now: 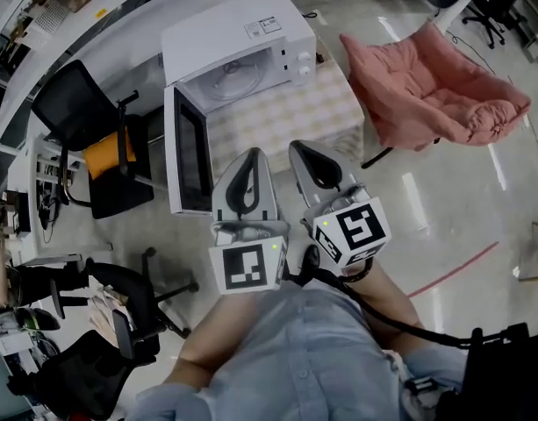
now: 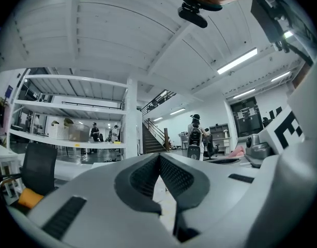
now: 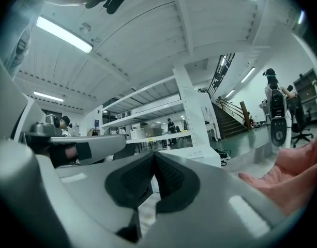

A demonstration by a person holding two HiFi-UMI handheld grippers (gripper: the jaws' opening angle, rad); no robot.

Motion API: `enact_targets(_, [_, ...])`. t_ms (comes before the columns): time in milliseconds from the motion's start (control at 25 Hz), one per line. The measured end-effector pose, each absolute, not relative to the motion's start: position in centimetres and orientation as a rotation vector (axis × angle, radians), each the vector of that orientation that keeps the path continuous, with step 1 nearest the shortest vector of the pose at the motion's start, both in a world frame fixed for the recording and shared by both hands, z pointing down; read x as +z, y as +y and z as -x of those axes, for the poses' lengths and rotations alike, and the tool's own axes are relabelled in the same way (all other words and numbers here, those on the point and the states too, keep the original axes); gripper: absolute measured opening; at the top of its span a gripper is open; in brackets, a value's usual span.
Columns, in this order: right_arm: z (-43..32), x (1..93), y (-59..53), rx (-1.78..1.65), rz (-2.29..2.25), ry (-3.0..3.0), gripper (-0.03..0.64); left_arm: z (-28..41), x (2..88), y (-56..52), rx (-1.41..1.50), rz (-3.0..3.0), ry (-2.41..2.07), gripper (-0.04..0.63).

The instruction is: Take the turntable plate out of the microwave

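Turntable plate lies in the open microwave at 11 o'clock. It is probably glass: heavy, slick, fragile, so grip its near rim. Left tool and right tool are closed and empty.

A check-patterned table carries 1 white microwave, its door swung open
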State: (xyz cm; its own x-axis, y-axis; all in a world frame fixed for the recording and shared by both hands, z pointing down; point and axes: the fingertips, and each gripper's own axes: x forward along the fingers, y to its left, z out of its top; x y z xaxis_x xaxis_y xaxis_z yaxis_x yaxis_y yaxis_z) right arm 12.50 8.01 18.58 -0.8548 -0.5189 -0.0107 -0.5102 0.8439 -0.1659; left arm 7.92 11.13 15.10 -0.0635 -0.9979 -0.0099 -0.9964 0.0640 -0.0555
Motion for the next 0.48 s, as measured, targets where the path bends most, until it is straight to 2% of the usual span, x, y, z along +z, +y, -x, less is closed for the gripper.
enact_targets(480, [-7.5, 20.6, 1.8, -0.214, 0.845, 3.017, 0.002, -1.1, 16.7, 5.0, 0.04, 2.082, 2.332, 0.008])
